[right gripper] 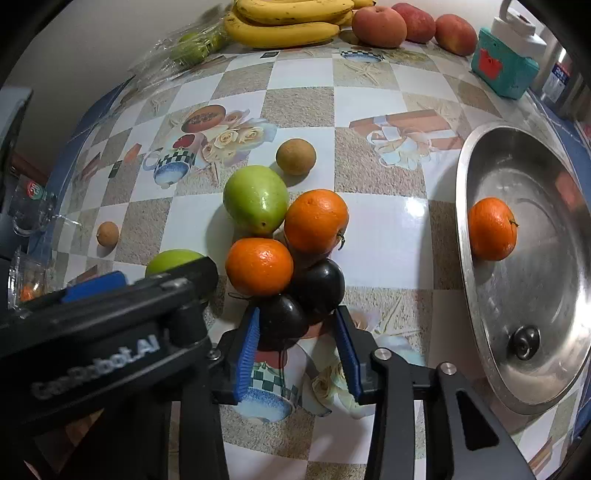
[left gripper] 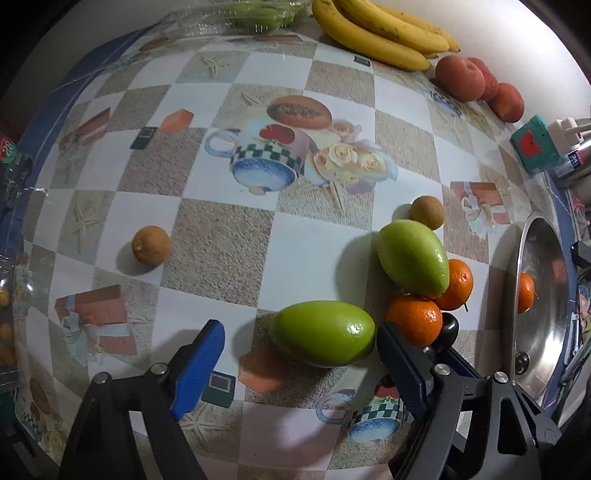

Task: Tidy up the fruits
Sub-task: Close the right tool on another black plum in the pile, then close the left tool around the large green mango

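My left gripper (left gripper: 299, 350) is open around a green mango (left gripper: 323, 332) lying on the table; its right finger touches the mango's end, the left finger stands apart. A second green mango (left gripper: 412, 258) lies behind, against two oranges (left gripper: 413, 319). My right gripper (right gripper: 295, 350) is open with a dark plum (right gripper: 277, 325) between its blue pads (right gripper: 245, 354); a second dark plum (right gripper: 319, 286) sits just beyond. Two oranges (right gripper: 258, 266) and the mango (right gripper: 256, 199) cluster there. One orange (right gripper: 491, 229) lies in the steel dish (right gripper: 491, 314).
Bananas (right gripper: 288, 26) and red apples (right gripper: 380, 26) lie at the table's far edge, with bagged green fruit (right gripper: 192, 48). Small brown fruits (left gripper: 151, 245) (right gripper: 295, 157) lie loose. A teal box (right gripper: 504, 68) stands far right. The left gripper's body (right gripper: 110, 306) shows in the right wrist view.
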